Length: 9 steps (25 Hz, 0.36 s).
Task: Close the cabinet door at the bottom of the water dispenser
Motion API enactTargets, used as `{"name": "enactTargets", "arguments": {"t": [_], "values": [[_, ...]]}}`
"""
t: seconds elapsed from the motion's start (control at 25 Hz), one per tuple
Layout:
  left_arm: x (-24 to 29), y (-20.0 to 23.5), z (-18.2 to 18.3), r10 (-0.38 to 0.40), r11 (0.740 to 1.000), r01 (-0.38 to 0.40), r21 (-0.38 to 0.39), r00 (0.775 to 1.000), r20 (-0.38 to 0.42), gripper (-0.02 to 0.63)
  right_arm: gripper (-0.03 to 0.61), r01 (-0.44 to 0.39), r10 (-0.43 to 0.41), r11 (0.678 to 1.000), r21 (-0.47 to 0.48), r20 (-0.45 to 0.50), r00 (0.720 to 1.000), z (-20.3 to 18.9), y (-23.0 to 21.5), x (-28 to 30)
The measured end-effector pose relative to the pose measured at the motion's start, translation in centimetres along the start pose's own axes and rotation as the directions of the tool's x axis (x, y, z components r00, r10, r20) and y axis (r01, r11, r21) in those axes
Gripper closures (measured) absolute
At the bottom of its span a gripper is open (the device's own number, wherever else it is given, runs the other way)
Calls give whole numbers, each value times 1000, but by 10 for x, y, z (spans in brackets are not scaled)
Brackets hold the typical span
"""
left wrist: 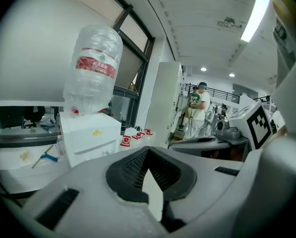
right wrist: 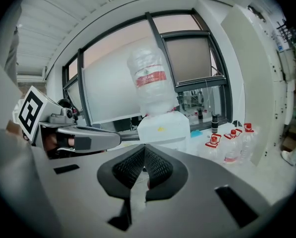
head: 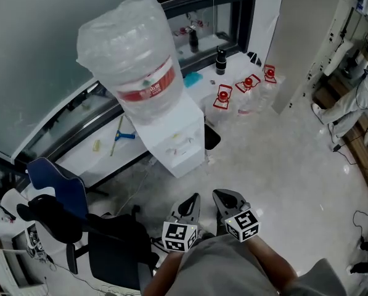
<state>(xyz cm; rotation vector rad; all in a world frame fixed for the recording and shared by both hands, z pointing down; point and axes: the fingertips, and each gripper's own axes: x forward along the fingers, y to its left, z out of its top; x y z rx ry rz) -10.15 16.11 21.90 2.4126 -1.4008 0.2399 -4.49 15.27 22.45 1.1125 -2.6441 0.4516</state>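
The white water dispenser (head: 174,142) stands on the floor ahead of me, with a large clear bottle (head: 134,60) upside down on top. At its lower right a dark cabinet door (head: 212,136) juts out, swung open. Both grippers hover low in the head view, well short of the dispenser: the left gripper (head: 193,199) and the right gripper (head: 224,196) sit side by side, each shut and holding nothing. The left gripper view shows the dispenser (left wrist: 88,138) beyond its closed tips (left wrist: 148,150). The right gripper view shows the dispenser (right wrist: 163,129) straight past its closed tips (right wrist: 144,148).
Several clear bottles with red caps (head: 248,85) stand on the floor right of the dispenser. A blue chair (head: 57,187) and a black office chair (head: 110,245) are at my left. A person in white (head: 356,103) is at the far right. A window ledge (head: 110,140) runs behind the dispenser.
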Motion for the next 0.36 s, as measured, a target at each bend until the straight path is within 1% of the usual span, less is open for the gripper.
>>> {"name": "enactTargets", "arguments": {"t": [0.16, 0.36], "values": [[-4, 4, 14, -10, 1000, 9, 16, 999, 33, 607, 571, -15, 16, 999, -35, 28, 999, 17, 12, 2], [-13, 8, 21, -21, 999, 19, 35, 998, 57, 607, 571, -27, 30, 998, -58, 39, 999, 24, 29, 6]]}}
